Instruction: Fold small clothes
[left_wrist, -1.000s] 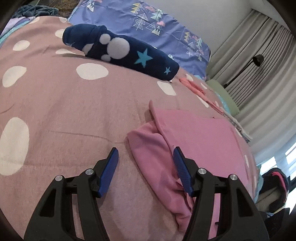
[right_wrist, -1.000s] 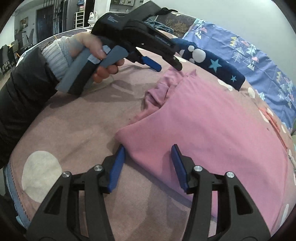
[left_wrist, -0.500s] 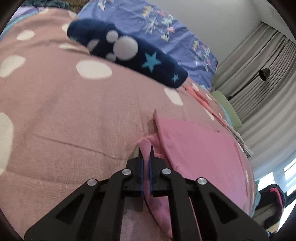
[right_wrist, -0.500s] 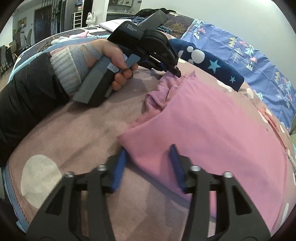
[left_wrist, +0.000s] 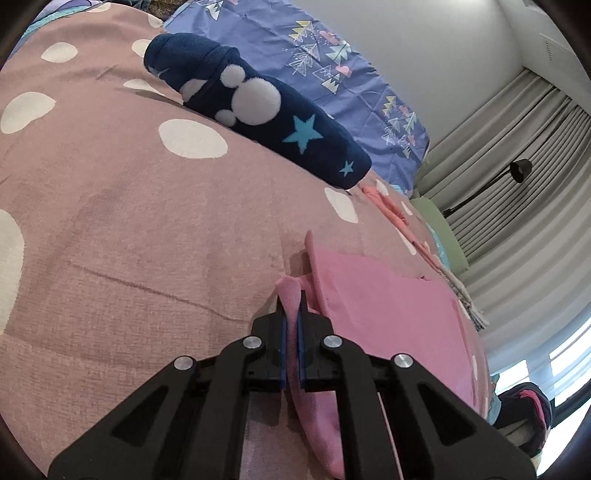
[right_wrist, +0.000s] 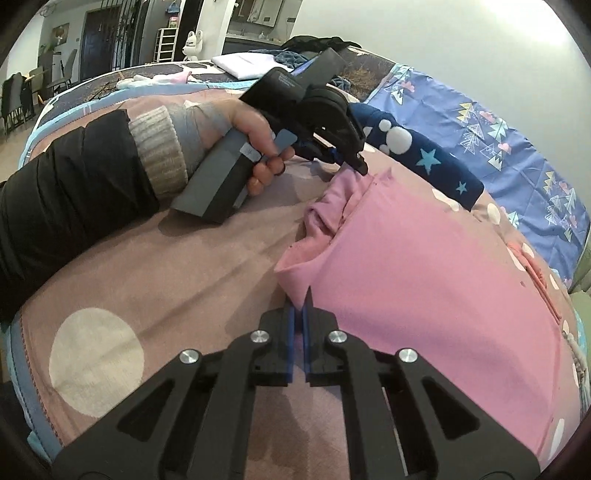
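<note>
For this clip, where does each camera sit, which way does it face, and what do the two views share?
Left wrist: on the left gripper, looking down across the polka-dot blanket toward the curtains; only its own fingers show.
Right wrist: on the right gripper, facing the person's left hand and sleeve.
Shared: pink garment, pinched by both grippers, and navy star-print garment.

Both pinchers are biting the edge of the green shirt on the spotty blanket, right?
Not quite: the soft cloth garment is pink, not green, as the right wrist view shows. Both the left gripper and the right gripper do pinch its edge on the dusty-pink, white-spotted blanket.
</note>
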